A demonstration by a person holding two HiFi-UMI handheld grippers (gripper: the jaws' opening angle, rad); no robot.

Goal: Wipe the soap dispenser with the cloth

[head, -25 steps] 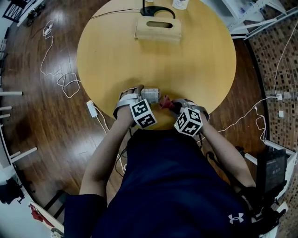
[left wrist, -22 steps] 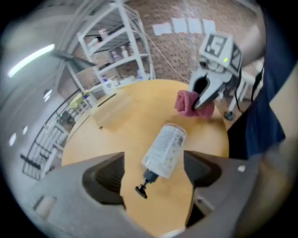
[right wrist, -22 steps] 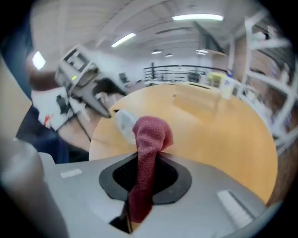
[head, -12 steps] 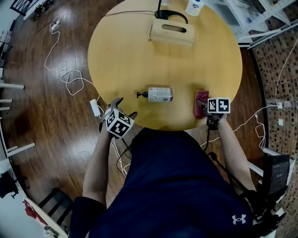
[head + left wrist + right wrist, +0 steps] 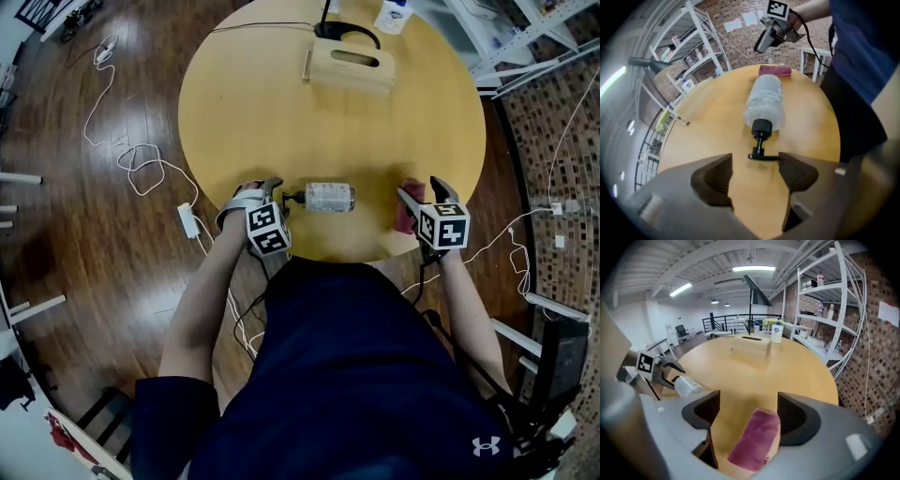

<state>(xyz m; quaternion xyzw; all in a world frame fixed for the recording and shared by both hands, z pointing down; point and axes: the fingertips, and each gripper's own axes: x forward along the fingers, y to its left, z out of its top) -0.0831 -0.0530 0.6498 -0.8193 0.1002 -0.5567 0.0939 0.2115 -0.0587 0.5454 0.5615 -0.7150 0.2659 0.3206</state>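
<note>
Between right gripper (image 5: 749, 401) jaws, broad cloth (image 5: 757, 441); overhead, a sliver.

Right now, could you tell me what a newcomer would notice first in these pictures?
A clear soap dispenser lies on its side near the round table's front edge. To its right a magenta cloth lies flat between the right gripper's fingers, which have just been opening and do not press it.

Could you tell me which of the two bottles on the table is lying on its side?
The clear soap dispenser with the black pump, near the front edge of the table, lies on its side; the white bottle at the far edge stands upright.
</note>
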